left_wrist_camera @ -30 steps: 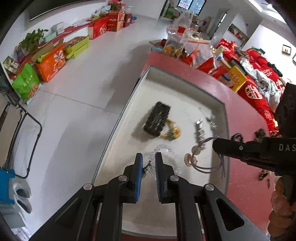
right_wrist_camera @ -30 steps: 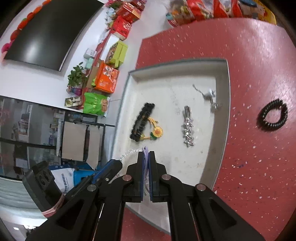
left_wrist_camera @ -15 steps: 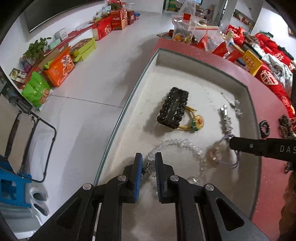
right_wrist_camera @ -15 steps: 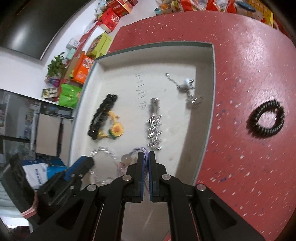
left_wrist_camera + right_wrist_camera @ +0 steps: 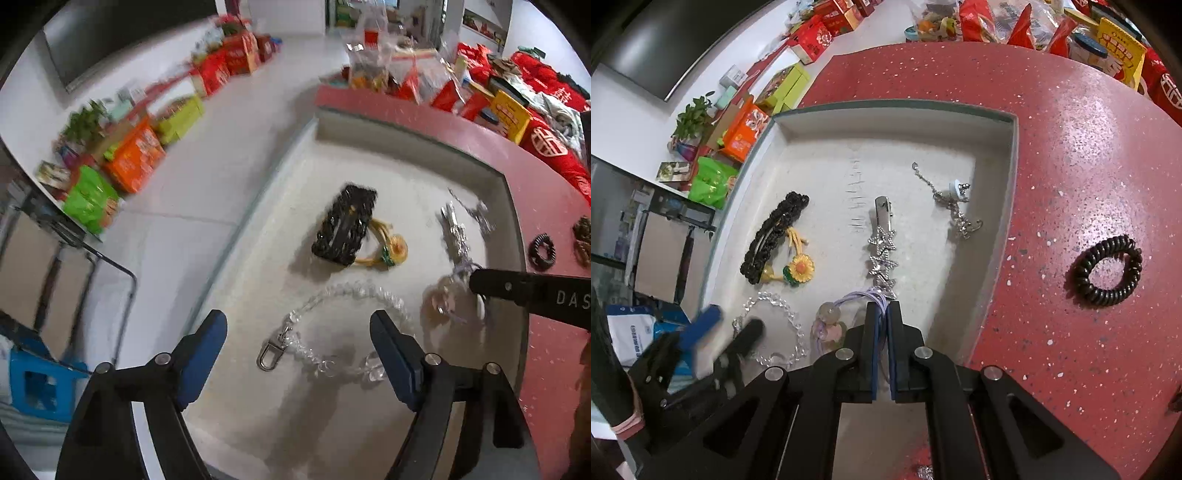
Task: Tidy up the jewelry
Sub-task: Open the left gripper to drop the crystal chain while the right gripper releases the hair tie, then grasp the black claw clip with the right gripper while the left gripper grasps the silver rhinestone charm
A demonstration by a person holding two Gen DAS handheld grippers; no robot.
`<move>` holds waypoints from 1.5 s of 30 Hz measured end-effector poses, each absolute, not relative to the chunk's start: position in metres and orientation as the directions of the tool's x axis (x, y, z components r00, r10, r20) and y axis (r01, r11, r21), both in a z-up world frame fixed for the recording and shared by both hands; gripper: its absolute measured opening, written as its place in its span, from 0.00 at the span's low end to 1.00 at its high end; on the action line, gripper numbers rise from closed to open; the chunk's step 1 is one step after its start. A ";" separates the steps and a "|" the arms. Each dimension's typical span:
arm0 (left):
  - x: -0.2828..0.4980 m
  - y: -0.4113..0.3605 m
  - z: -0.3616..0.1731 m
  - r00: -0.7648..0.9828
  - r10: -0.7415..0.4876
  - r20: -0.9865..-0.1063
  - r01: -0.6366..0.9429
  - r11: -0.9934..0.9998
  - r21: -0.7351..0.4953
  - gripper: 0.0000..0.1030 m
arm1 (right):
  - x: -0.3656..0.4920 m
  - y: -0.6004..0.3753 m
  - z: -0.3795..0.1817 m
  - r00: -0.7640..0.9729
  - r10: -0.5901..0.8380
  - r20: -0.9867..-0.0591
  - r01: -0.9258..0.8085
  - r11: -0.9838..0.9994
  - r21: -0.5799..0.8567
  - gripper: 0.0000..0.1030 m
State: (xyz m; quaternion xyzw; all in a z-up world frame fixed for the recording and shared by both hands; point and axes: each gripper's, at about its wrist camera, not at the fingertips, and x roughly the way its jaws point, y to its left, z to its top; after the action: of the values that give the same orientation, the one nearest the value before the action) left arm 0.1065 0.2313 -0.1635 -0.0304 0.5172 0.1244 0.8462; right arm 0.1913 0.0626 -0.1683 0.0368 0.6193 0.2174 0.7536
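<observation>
My left gripper [image 5: 297, 338] is opening, freeing the crystal bead chain [image 5: 332, 332] beside the black barrette [image 5: 345, 225]; right gripper [image 5: 882, 314] pinches the purple cord [image 5: 864, 297].

the red table [image 5: 1052, 147] is glossy stone-like composite flecked with pale chips. the sunken off-white tray [image 5: 827, 122] looks matt and faintly grainy. the clear faceted bead chain [image 5: 354, 291] glints like glass, ending in a shiny metal clasp [image 5: 269, 356]. the silver star-studded hair clip [image 5: 882, 254] is polished metal. the black coiled hair tie [image 5: 1110, 271] is glossy plastic.
</observation>
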 end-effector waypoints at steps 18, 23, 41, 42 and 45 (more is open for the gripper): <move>0.103 0.227 -0.156 0.402 0.167 -0.900 -0.244 0.967 0.070 0.79 | 0.171 0.045 -0.135 0.176 0.420 -0.890 -0.285 0.887 0.362 0.44; 0.098 0.224 -0.153 0.405 0.175 -0.898 -0.255 0.964 0.073 1.00 | 0.165 0.039 -0.127 0.184 0.431 -0.883 -0.279 0.885 0.374 0.49; 0.075 0.197 -0.142 0.367 0.149 -0.918 -0.204 0.976 0.077 1.00 | 0.134 -0.012 -0.114 0.189 0.477 -0.858 -0.212 0.873 0.439 0.78; 0.074 0.194 -0.141 0.367 0.148 -0.918 -0.198 0.977 0.078 1.00 | 0.132 -0.017 -0.114 0.189 0.477 -0.859 -0.202 0.874 0.441 0.78; 0.069 0.179 -0.138 0.368 0.136 -0.920 -0.168 0.983 0.078 1.00 | 0.123 -0.034 -0.116 0.188 0.473 -0.861 -0.174 0.879 0.445 0.78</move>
State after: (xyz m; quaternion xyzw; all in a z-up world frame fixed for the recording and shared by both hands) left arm 0.0693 0.1794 -0.1383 -0.0143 0.5545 0.0921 0.8270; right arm 0.1230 -0.0342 -0.1162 0.1245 0.6006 0.2127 0.7606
